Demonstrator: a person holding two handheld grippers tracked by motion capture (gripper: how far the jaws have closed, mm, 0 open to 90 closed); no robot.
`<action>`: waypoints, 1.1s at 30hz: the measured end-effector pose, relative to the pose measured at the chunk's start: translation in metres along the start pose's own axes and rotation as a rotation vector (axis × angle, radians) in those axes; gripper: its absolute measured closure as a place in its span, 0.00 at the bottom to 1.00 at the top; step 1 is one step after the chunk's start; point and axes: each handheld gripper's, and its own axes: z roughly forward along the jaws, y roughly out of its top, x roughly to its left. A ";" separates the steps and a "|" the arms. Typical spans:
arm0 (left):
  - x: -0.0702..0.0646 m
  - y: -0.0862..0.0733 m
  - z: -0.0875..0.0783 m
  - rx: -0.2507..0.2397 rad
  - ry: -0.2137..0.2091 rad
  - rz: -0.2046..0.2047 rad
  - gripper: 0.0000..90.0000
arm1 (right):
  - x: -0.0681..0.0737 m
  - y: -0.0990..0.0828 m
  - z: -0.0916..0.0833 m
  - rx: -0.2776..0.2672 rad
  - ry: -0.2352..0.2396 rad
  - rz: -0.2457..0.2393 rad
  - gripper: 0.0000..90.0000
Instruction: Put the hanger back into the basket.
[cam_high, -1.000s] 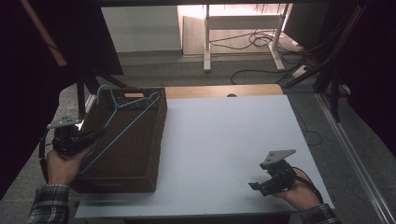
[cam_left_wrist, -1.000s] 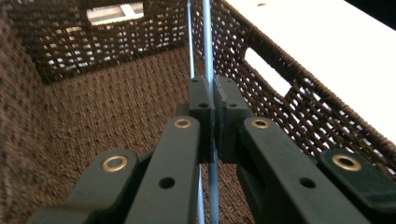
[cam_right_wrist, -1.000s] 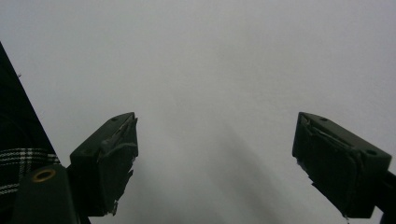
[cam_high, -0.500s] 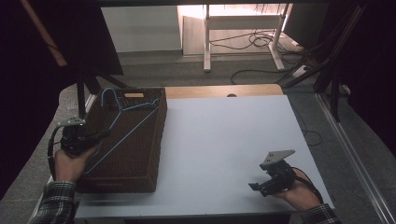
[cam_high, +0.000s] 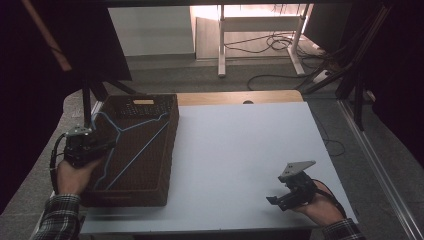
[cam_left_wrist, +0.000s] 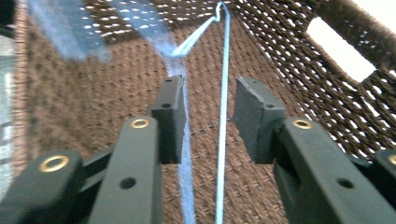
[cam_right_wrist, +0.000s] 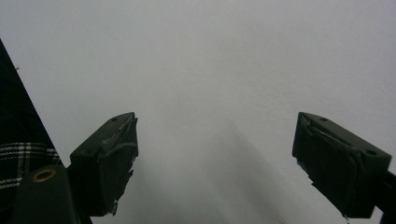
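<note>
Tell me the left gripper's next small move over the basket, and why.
Probably close the left gripper: its open jaws straddle the thin light-blue hanger wire inside the brown woven basket, the wire running between the pads without touching either. Closing should secure it.

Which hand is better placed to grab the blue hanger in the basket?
Left. Its tongs are open with the hanger wire between them, over the basket. The right tongs sit far off on the bare table.

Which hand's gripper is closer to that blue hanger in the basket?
Left. The left gripper is open around the blue hanger in the basket; the right gripper rests far across the table.
</note>
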 end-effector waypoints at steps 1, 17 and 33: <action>0.000 0.000 0.000 0.000 0.000 0.000 0.61 | 0.000 0.000 0.000 0.000 0.000 0.000 0.16; -0.008 0.001 -0.014 -0.083 -0.011 -0.019 0.32 | 0.000 0.001 -0.003 -0.022 -0.013 -0.004 0.16; -0.030 0.008 -0.018 -0.092 -0.077 -0.014 0.14 | 0.000 0.001 -0.004 -0.036 -0.015 0.002 0.16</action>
